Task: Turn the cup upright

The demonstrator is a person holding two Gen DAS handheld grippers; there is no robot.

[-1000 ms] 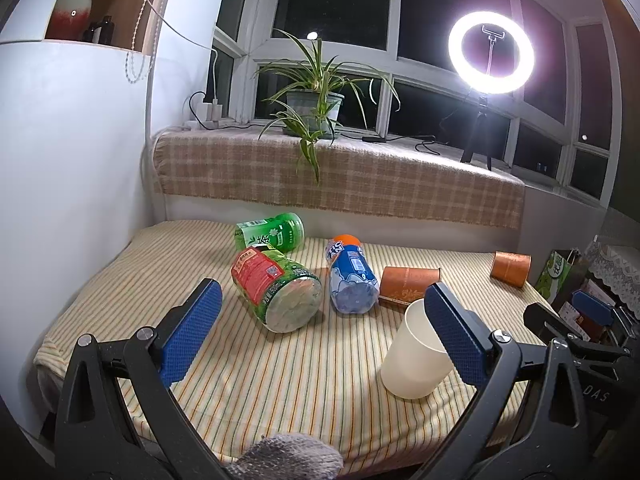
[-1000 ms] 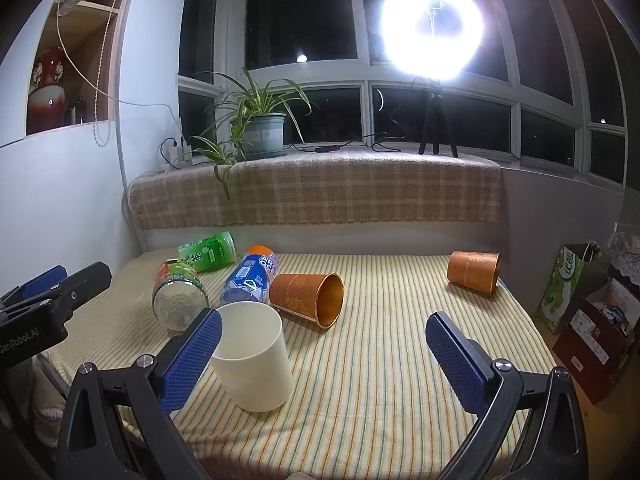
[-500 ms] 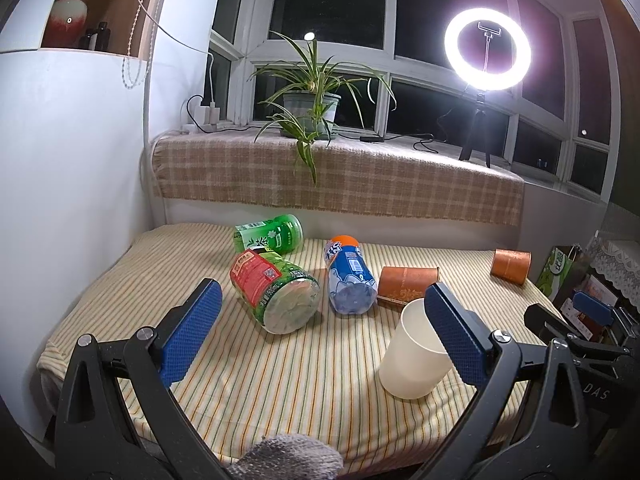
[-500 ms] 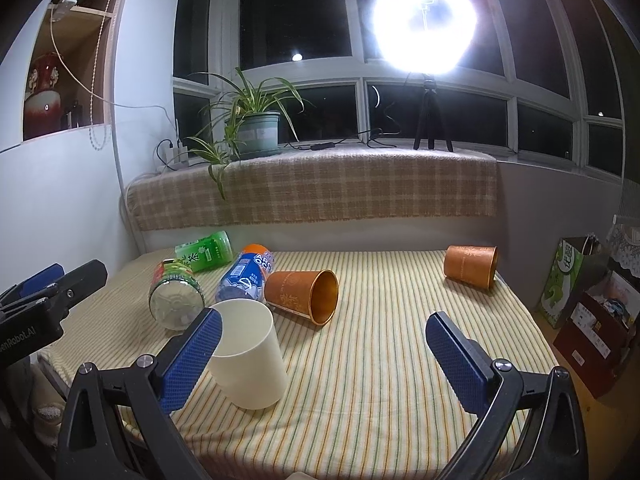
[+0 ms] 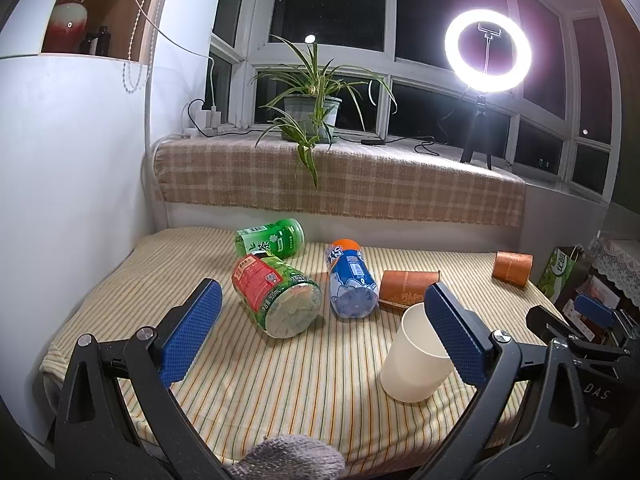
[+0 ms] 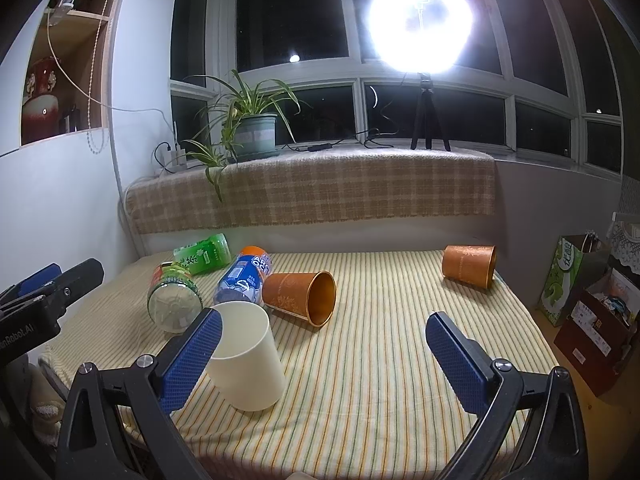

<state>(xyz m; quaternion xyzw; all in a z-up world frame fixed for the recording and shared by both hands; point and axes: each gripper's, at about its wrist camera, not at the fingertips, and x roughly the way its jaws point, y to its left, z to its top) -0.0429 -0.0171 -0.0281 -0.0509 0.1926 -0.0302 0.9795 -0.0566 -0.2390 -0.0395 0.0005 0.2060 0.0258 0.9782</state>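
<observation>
A cream cup (image 5: 412,360) stands upright near the front of the striped table; it also shows in the right wrist view (image 6: 248,360). An orange cup (image 6: 300,298) lies on its side behind it, mouth toward the right; it shows in the left wrist view too (image 5: 406,288). A second orange cup (image 6: 470,266) lies on its side at the far right (image 5: 512,268). My left gripper (image 5: 320,340) is open and empty, its right finger in front of the cream cup. My right gripper (image 6: 320,360) is open and empty, its left finger beside the cream cup.
Three bottles lie on their sides at the left: a red-and-green one (image 5: 276,296), a green one (image 5: 270,238) and a blue one (image 5: 352,280). A plaid-covered sill (image 5: 340,180) with a potted plant (image 5: 312,112) and a ring light (image 5: 488,56) runs behind. Bags stand right of the table (image 6: 568,280).
Both grippers have drawn back and risen slightly, so the table and cups sit a little lower and farther in view. Nothing on the table has moved.
</observation>
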